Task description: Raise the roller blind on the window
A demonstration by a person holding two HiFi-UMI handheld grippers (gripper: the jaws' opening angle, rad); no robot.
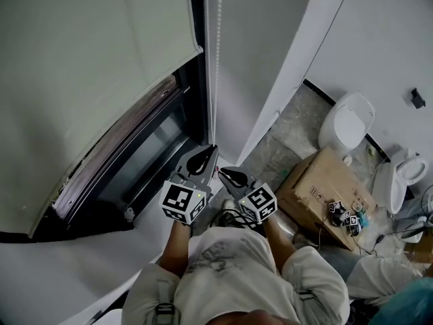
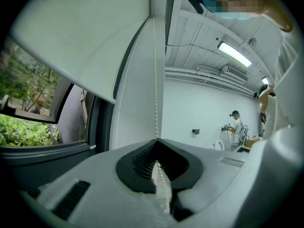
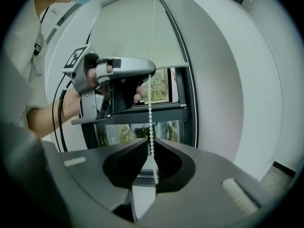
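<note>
Person point(image 1: 230, 269) in a pale shirt fills the bottom of the head view, nearest the lens, standing just right of the window point(image 1: 145, 154) with both forearms reaching toward it. Roller blind point(image 1: 88, 66) covers the upper part of the window. Its bottom rail hangs partway down, the lower glass is bare, and green plants show outside in both gripper views. Bead chain point(image 1: 215, 59) hangs straight down along the window's right frame edge. Left gripper point(image 1: 208, 153) is at the window's lower right corner with its jaws closed together on the bead chain, the tips meeting and the chain running up out of them. Right gripper point(image 1: 226, 175) sits just right of the left one and lower on the same chain. Its jaws stand a little apart with the chain running through the gap, not pinched. The right gripper view shows the left gripper above it on the chain, held in the person's hand. Well to the right of the window, past a white wall corner, a cardboard box point(image 1: 325, 195) sits on the floor with small items on top. Toilet point(image 1: 346, 124) stands just beyond the box against the white wall. Another person stands far off in the left gripper view, too small for detail.
</note>
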